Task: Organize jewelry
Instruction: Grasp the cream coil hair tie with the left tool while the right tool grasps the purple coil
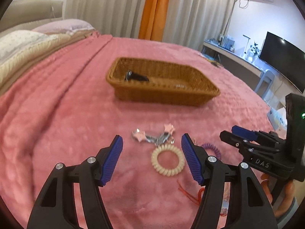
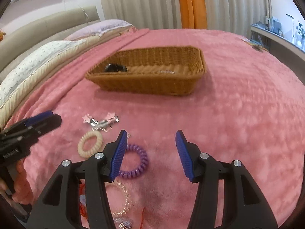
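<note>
A wicker basket (image 1: 164, 93) (image 2: 148, 84) stands on the pink bedspread with a black hair item (image 1: 135, 76) (image 2: 115, 67) and a clear item (image 2: 167, 72) inside. My left gripper (image 1: 152, 139) is open above a cream spiral hair tie (image 1: 167, 162) (image 2: 89, 143). Silver and pink hair clips (image 1: 154, 135) (image 2: 101, 122) lie just beyond it. My right gripper (image 2: 151, 133) is open and empty; a purple spiral hair tie (image 2: 137, 162) (image 1: 213, 148) lies by its left finger. A clear bead bracelet (image 2: 124, 196) and red cord (image 1: 190, 192) lie nearer.
Pillows (image 2: 47, 57) and a headboard lie at the left. Curtains (image 1: 152, 9) hang behind the bed. A desk with a monitor (image 1: 282, 57) stands at the right. Small items (image 2: 255, 45) lie at the bed's far right edge.
</note>
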The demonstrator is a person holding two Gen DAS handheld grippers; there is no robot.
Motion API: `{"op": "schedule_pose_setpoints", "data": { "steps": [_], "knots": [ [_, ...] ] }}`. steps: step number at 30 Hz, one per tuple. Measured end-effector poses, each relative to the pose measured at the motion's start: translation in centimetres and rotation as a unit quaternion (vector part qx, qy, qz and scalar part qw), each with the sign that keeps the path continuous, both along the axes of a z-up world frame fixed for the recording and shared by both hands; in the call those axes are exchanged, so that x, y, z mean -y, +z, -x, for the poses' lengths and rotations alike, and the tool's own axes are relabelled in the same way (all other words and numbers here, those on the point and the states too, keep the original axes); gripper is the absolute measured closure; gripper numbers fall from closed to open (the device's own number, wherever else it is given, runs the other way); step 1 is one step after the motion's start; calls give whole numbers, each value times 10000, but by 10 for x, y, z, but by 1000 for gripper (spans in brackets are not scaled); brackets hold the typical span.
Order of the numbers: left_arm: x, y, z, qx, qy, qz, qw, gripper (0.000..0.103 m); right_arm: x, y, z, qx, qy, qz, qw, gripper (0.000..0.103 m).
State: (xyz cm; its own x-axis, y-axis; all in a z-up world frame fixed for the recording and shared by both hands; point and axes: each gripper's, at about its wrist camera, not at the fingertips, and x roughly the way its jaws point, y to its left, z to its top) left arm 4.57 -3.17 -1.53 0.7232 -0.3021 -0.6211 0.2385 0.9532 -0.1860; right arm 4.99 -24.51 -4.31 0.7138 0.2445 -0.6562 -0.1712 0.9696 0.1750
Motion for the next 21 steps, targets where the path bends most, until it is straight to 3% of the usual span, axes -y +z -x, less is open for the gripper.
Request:
{"op": "schedule_pose_setpoints", "data": {
  "steps": [5, 9, 15, 17, 21],
  "knots": [
    [1, -16, -4, -176, -16, 31, 9998, 42, -8, -7, 1, -146, 85, 110, 9998, 54],
    [1, -25, -5, -311, -27, 27, 9995, 43, -12, -20, -3, -426, 173, 193, 9988, 66],
    [12, -42, -13, -703, -127, -193, 9973, 52, -21, -28, -4, -543, 229, 419, 9974, 66],
    [15, -46, -15, -803, -144, -301, 9962, 59, -26, -29, -4, -528, 234, 540, 9969, 66],
    [21, -49, -16, -829, -127, -512, 9952, 64, -32, -30, -5, -493, 246, 704, 9960, 68]
  ]
}}
